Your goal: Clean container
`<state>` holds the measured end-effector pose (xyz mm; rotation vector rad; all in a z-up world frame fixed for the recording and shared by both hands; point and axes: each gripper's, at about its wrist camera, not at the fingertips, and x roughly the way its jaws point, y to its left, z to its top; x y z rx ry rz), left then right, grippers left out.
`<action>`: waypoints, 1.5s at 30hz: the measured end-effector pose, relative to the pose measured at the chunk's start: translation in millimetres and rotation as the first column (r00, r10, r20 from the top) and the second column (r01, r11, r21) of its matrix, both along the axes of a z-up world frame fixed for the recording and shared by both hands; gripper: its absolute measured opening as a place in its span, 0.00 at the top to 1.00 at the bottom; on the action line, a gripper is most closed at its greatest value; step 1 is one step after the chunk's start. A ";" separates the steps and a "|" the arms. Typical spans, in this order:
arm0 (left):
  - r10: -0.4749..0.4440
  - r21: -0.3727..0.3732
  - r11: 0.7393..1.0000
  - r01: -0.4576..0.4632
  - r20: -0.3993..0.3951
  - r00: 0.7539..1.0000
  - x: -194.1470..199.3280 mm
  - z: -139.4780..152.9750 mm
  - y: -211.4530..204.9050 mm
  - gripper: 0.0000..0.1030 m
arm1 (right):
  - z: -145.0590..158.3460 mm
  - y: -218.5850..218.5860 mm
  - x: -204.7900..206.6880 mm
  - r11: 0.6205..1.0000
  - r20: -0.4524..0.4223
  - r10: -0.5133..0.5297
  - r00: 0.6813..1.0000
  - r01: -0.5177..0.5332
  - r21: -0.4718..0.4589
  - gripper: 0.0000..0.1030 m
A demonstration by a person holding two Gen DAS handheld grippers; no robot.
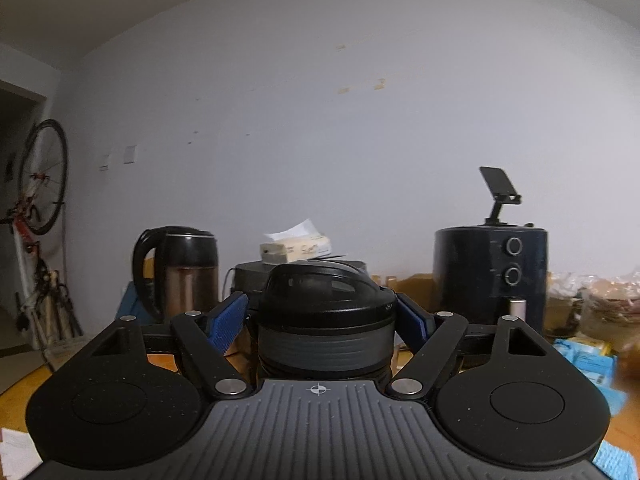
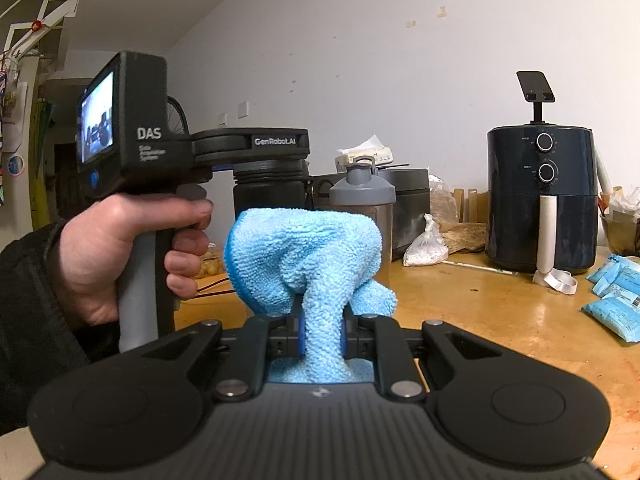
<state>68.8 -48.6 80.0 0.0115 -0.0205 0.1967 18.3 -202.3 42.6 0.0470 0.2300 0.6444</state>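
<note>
The left gripper [image 1: 322,318] sits low in the middle of the left wrist view, its blue pads [image 1: 228,322] drawn in against the sides of a dark shaker bottle [image 1: 324,320], just under the black screw lid. The grip looks meant to brace the bottle so it cannot turn or tip while it is wiped. In the right wrist view the same bottle [image 2: 268,192] shows left of centre, mostly hidden behind the left gripper's body, which a person's hand [image 2: 120,252] holds by its pistol handle at the left edge of the frame.

The right gripper [image 2: 322,332] is at the bottom centre of its own view, its jaws pinched nearly together on the neck of a light blue microfibre cloth [image 2: 304,256]. The cloth bunches into a rounded wad ahead of the fingers, which gives a soft, padded face to rub with. It hangs in front of the held bottle and appears apart from it, so wiping seems not yet begun.

A second, grey-lidded shaker bottle [image 2: 362,196] stands behind the cloth on the wooden table [image 2: 500,312]. A dark air fryer [image 2: 540,196] stands at the right of the frame, well clear of the work.
</note>
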 end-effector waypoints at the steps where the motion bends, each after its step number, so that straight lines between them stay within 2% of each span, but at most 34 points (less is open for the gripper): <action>1: -0.015 0.001 1.000 0.015 0.001 1.000 -0.2 -0.2 2.3 0.25 | -0.1 0.4 0.1 1.000 -0.001 0.000 1.000 0.000 0.000 0.90; 10: -0.166 0.010 0.986 0.166 -0.009 0.986 1.9 0.0 26.3 0.25 | -0.5 2.1 0.3 1.000 0.000 0.003 1.000 -0.003 0.001 0.90; 16: -0.291 0.007 0.957 0.291 -0.013 0.957 5.7 -1.4 45.5 0.25 | 1.0 2.1 -1.1 1.000 0.004 0.003 1.000 -0.003 0.001 0.90; 24: -0.464 0.003 0.886 0.464 -0.011 0.886 9.3 -4.3 69.2 0.25 | 2.8 -0.2 -1.0 1.000 0.006 0.001 1.000 -0.002 0.006 0.90; 30: -0.594 -0.016 0.804 0.594 -0.013 0.804 14.8 -5.4 87.2 0.25 | 1.4 -1.1 0.1 1.000 0.002 0.003 1.000 -0.003 0.006 0.90; 38: -0.710 -0.015 0.704 0.710 -0.014 0.704 25.0 -6.8 102.9 0.25 | -1.0 -0.9 0.9 1.000 -0.003 0.000 1.000 0.001 0.005 0.90; 41: -0.732 -0.023 0.681 0.732 -0.008 0.681 28.6 -8.1 107.0 0.25 | -1.3 -0.1 1.5 1.000 -0.004 0.001 1.000 -0.001 0.003 0.90; 45: -0.733 -0.019 0.680 0.733 -0.012 0.680 28.4 -8.0 105.5 0.25 | -1.4 0.2 1.1 1.000 -0.004 0.000 1.000 0.000 0.003 0.90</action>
